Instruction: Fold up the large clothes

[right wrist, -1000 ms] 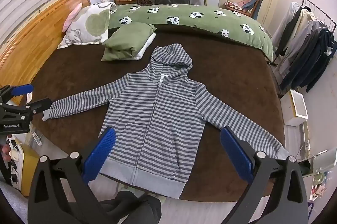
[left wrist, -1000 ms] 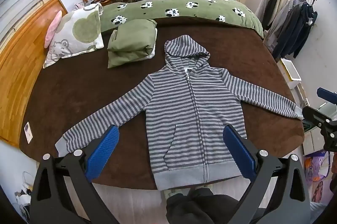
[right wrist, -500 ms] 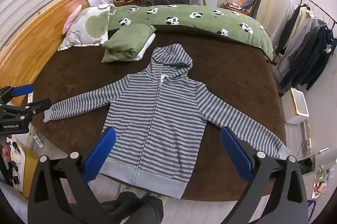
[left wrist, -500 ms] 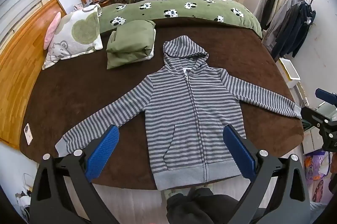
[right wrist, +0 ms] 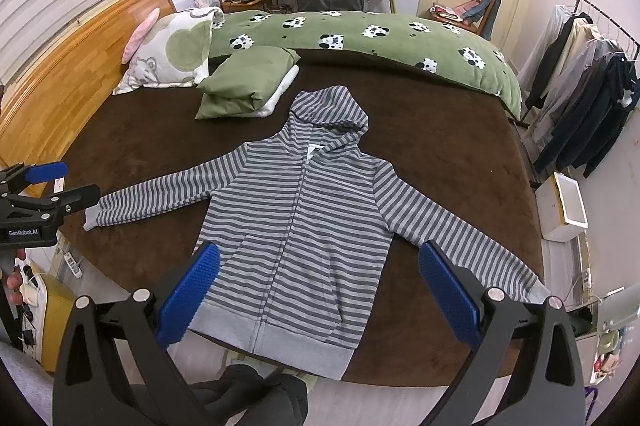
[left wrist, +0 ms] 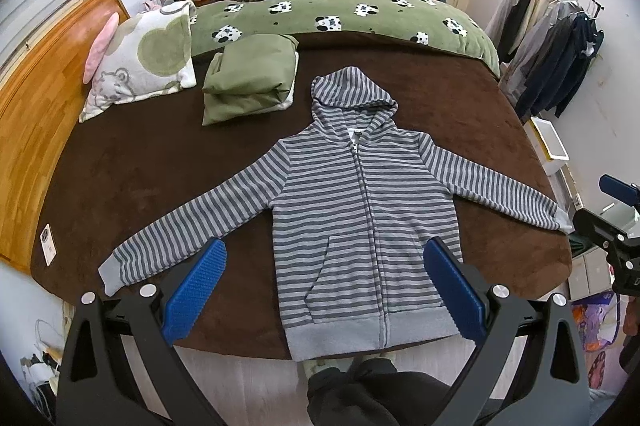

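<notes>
A grey striped zip hoodie (left wrist: 360,209) lies flat, front up, on the brown bed cover (left wrist: 152,161), sleeves spread wide, hood toward the far side, hem at the near edge. It also shows in the right wrist view (right wrist: 304,226). My left gripper (left wrist: 326,286) is open and empty, held above the near bed edge over the hem. My right gripper (right wrist: 318,286) is open and empty, also above the hem. Each gripper shows at the side of the other's view: the right gripper (left wrist: 616,214) beyond the right cuff, the left gripper (right wrist: 36,193) beyond the left cuff.
A folded green bedding stack (left wrist: 252,77) and a printed pillow (left wrist: 148,61) lie at the far left of the bed. A green panda blanket (left wrist: 344,17) runs along the far side. A wooden headboard (left wrist: 36,101) is left, a clothes rack (left wrist: 556,45) and a white box (left wrist: 552,145) right.
Both views have shifted very slightly; the hoodie lies as before and both grippers stay open.
</notes>
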`<state>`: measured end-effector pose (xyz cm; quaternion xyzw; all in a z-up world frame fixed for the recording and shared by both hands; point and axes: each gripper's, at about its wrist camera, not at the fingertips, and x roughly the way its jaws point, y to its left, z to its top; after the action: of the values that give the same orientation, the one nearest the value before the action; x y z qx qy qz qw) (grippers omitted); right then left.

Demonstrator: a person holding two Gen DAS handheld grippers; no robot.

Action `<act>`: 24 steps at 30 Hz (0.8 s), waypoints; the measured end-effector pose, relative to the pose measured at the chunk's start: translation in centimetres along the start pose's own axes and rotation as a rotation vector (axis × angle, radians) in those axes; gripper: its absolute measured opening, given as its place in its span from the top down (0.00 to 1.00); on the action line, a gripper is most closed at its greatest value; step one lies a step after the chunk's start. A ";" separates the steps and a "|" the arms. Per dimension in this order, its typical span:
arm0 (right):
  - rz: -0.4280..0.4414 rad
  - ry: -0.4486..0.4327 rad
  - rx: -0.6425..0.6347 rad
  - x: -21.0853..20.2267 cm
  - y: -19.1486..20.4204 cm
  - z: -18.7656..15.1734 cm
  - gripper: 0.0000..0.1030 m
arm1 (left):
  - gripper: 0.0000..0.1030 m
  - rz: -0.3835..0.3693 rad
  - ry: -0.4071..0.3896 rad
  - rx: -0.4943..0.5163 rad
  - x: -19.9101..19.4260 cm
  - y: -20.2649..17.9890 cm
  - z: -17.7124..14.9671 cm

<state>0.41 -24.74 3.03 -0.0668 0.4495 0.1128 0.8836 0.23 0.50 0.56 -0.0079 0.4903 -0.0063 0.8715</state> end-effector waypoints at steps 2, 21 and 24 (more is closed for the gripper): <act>-0.002 0.000 0.001 0.0 0.1 0.1 0.06 | 0.06 0.001 -0.002 0.000 0.0 0.1 0.1; -0.007 -0.002 0.004 0.3 -0.3 0.7 0.06 | 0.06 0.001 -0.008 0.004 0.1 0.1 0.5; -0.007 -0.001 0.006 0.3 -0.4 0.6 0.06 | 0.06 0.002 -0.007 0.004 0.0 0.1 0.5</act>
<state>1.20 -24.97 3.15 -0.0658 0.4493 0.1083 0.8844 0.68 0.63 0.84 -0.0058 0.4872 -0.0062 0.8732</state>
